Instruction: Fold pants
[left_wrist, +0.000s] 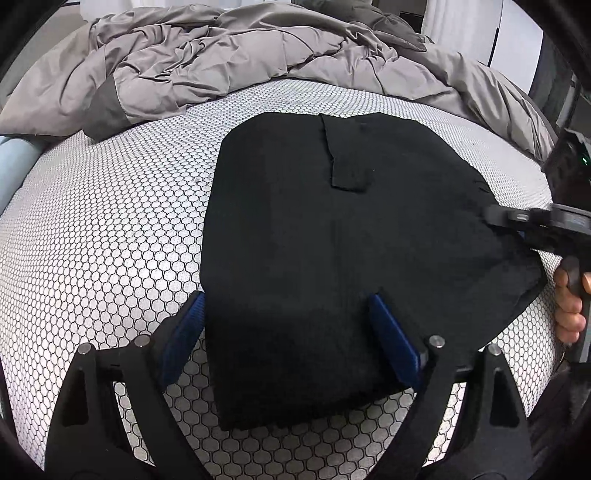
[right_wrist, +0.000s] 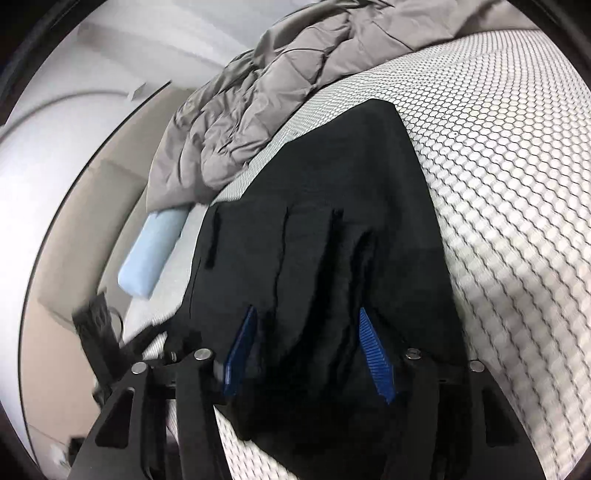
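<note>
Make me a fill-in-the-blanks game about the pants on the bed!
1. The pants are the colour ____.
2. The crumpled blanket behind them is ____.
3. The pads on the left gripper are ____.
4. The pants lie on a mattress with a ____ pattern.

Missing words: black; grey; blue; honeycomb

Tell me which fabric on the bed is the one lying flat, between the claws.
The black pants: folded flat on the honeycomb-patterned mattress, with both claws over their near edge. The grey duvet lies bunched and crumpled at the far side.
</note>
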